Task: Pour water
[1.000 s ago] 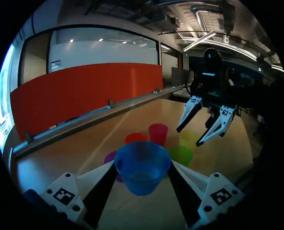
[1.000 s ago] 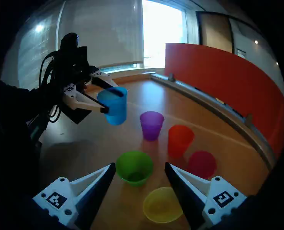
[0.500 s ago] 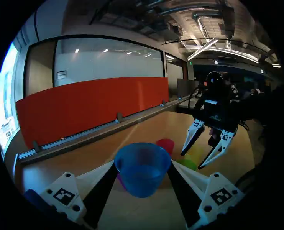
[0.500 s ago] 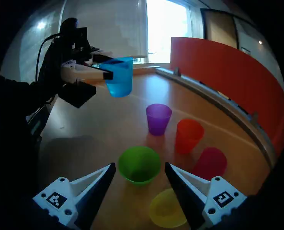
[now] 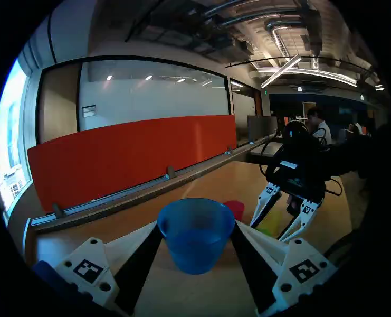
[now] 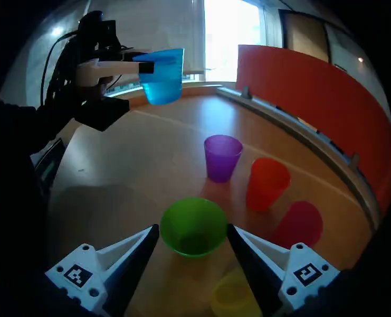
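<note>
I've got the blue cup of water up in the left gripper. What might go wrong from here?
The blue cup hangs high above the table in the left gripper; a pour from there may splash or miss.
The green cup stands ungripped at the tips of the open right gripper, so it might tip.
The purple cup and orange cup stand close by and could catch stray water.

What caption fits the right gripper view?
Open hand-held gripper framing a green cup; the other hand-held gripper holds a blue cup above the table.
</note>
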Action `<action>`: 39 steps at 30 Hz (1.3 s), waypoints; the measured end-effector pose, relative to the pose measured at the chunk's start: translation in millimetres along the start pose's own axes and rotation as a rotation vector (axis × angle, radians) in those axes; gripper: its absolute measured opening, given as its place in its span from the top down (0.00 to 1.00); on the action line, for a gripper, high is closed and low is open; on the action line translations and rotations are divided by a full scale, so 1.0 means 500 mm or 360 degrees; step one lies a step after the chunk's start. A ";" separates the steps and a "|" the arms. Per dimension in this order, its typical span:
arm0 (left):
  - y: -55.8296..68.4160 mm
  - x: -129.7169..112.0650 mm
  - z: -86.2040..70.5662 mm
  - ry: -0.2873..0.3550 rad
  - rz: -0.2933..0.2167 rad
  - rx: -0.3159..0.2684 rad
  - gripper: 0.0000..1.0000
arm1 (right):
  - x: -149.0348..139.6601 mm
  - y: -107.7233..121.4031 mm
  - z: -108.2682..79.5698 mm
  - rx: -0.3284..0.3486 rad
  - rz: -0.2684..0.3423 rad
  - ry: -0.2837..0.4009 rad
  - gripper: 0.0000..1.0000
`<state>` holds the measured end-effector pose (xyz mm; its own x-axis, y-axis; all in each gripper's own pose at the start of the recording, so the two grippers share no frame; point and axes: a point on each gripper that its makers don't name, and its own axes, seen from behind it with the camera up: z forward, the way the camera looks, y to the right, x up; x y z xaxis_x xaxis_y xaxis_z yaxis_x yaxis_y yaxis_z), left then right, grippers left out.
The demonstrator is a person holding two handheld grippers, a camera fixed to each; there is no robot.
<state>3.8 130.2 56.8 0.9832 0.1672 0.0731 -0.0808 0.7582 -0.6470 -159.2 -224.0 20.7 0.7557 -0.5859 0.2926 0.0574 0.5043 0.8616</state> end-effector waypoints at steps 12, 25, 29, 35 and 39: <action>-0.013 0.024 -0.012 0.0033 -0.0004 0.0035 0.13 | -0.010 0.003 0.035 -0.0022 -0.0051 -0.0031 0.00; -0.016 0.033 -0.016 0.0034 0.0002 0.0045 0.14 | -0.005 0.000 0.034 -0.0032 -0.0049 0.0004 0.08; -0.020 0.040 -0.019 0.0039 -0.0005 0.0057 0.14 | 0.003 -0.002 0.022 -0.0030 -0.0030 0.0032 0.08; -0.028 0.045 -0.023 0.0042 -0.0028 0.0076 0.14 | 0.027 -0.003 -0.003 -0.0039 -0.0017 0.0100 0.08; -0.031 0.051 -0.026 0.0045 -0.0040 0.0086 0.14 | 0.054 -0.008 -0.025 -0.0041 -0.0009 0.0163 0.08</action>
<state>32.3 114.4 58.7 0.9892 0.1307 0.0670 -0.0642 0.7948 -0.6035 -130.9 -233.9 19.9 0.8181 -0.5213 0.2429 0.0776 0.5184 0.8516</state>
